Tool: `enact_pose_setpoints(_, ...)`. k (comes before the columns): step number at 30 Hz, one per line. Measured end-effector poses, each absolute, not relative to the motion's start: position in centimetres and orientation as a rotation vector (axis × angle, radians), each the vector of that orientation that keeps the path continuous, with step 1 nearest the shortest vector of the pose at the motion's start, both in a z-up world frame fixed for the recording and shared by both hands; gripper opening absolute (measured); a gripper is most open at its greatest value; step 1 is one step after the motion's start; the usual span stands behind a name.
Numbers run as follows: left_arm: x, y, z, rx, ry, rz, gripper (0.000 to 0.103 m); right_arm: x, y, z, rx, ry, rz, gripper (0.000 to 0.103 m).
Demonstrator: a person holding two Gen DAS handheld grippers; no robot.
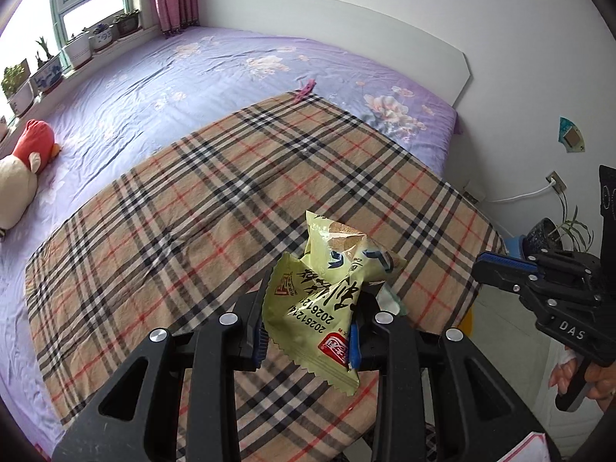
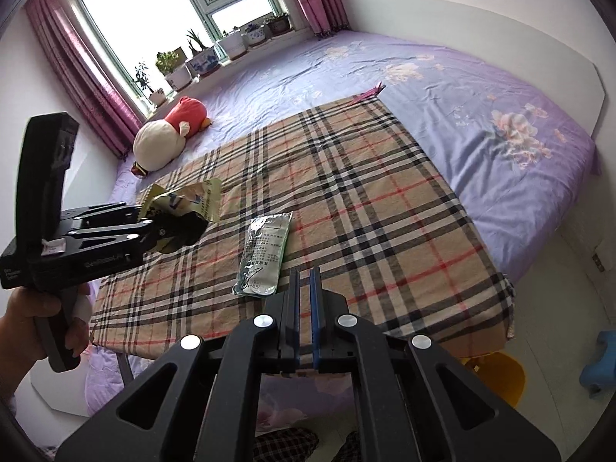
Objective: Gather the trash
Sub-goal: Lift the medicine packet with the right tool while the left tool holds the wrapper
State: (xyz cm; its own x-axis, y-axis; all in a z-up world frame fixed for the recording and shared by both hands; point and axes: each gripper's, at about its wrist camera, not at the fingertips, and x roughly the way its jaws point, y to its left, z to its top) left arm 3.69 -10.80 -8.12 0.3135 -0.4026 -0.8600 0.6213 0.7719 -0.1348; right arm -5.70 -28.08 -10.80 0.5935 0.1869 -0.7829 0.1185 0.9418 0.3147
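Left gripper (image 1: pixel 308 319): jaws clamped on a crumpled green wrapper (image 1: pixel 327 288) — held above the plaid cloth (image 1: pixel 192 200).
Right gripper (image 2: pixel 304 300): jaws together, nothing between them.
Silver packet (image 2: pixel 263 258): flat on the plaid cloth, near its front edge — just beyond the right gripper.

Plaid cloth (image 2: pixel 365 200) on bed (image 2: pixel 481 88): mostly bare; open passage across its centre, far half and right side. Only item lying on it: silver-green packet (image 2: pixel 263 254), near front edge, just ahead of right claw (image 2: pixel 304 281), whose jaws stand nearly together with nothing between. Left claw (image 2: pixel 173 231), clamped on yellow-green wrappers (image 1: pixel 331 285), occupies the air over the cloth's left front. Plush toy (image 2: pixel 169 138) lies off the cloth by the window side. Pink clip (image 1: pixel 306 88) at far cloth edge.
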Motion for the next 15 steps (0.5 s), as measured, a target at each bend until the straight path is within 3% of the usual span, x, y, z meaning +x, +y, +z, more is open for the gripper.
enact_pose_setpoints(2, 3.9, -9.2, -8.2, 0.225, 1.053, -0.652, 0.031, -4.8, -27.0, -11.5, 0.377, 0.928, 0.065, 0.008)
enact_pose_setpoints(3, 3.9, -8.5, -8.2, 0.22, 1.052, -0.638, 0.031, -4.0, -26.2, -11.9, 0.375, 0.94, 0.067, 0.021)
enact_pose_setpoints(4, 4.0, -7.8, -8.3, 0.214, 1.052, -0.626, 0.031, -3.5, -25.6, -12.2, 0.364, 0.956, 0.06, 0.045)
enact_pose_setpoints(6, 4.0, -6.4, -8.5, 0.196, 1.056, -0.602, 0.031, -2.7, -24.3, -12.5, 0.339, 0.947, 0.057, 0.062)
enact_pose_setpoints(15, 4.2, -2.2, -9.4, 0.146, 1.073, -0.54, 0.031, -0.3, -19.8, -15.7, 0.041, 0.986, -0.038, 0.067)
